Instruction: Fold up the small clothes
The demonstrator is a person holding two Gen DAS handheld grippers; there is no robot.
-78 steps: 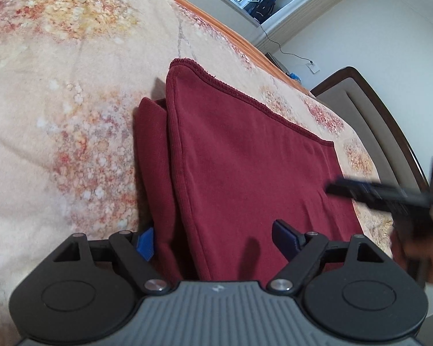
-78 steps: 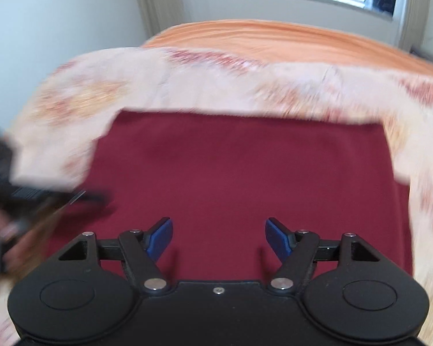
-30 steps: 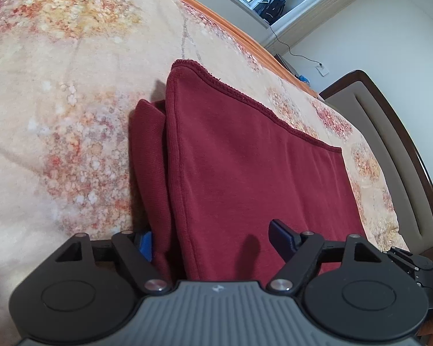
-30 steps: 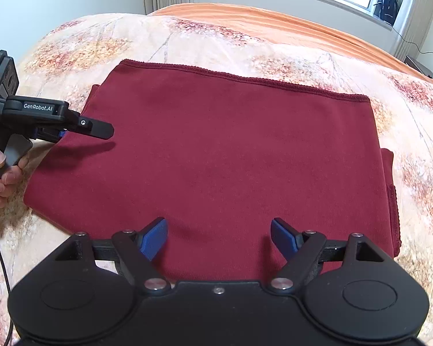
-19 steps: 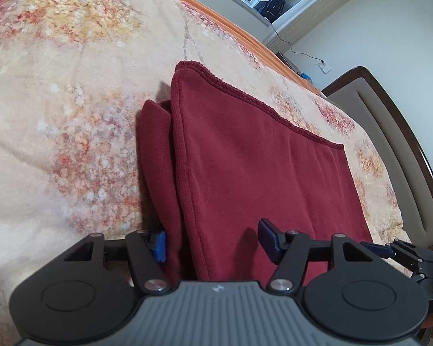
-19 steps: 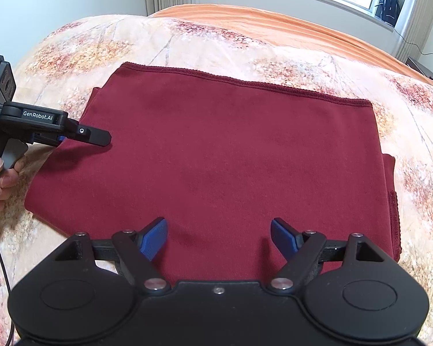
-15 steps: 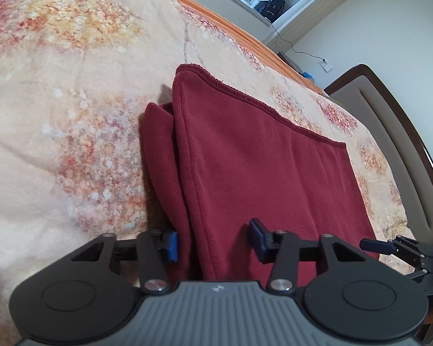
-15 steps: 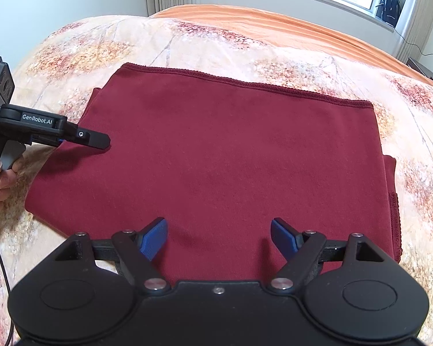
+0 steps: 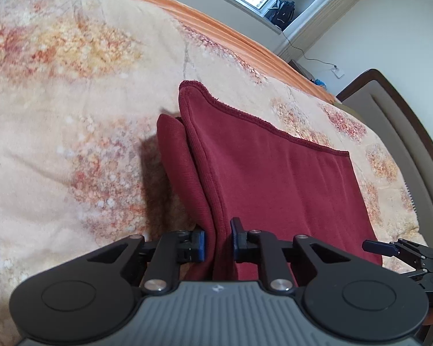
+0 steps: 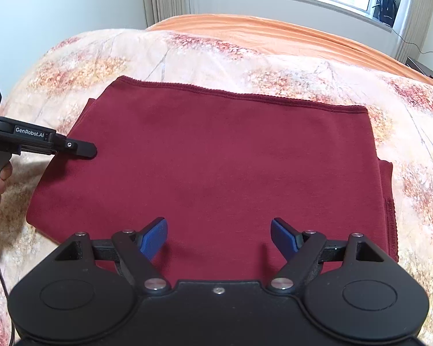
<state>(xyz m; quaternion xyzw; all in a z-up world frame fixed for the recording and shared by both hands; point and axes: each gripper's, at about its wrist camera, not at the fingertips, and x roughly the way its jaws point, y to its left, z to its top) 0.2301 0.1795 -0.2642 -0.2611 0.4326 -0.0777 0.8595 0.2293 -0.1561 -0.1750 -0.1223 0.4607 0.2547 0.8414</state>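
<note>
A dark red garment (image 10: 222, 155) lies folded into a rectangle on the floral bedspread (image 10: 187, 54); it also shows in the left wrist view (image 9: 274, 178). My left gripper (image 9: 218, 240) is shut on the garment's left side edge, pinching its folded layers, and shows in the right wrist view (image 10: 86, 148) at that edge. My right gripper (image 10: 218, 238) is open and empty, just above the garment's near edge; its tip shows in the left wrist view (image 9: 378, 246).
An orange sheet (image 10: 274, 34) covers the far part of the bed. A dark wooden headboard (image 9: 395, 95) stands at the right in the left wrist view. A window sill with a black bag (image 10: 385, 5) is behind the bed.
My left gripper's fingers have closed from wide open onto the garment's left edge and lifted it slightly. My right gripper has settled still over the near edge, staying open.
</note>
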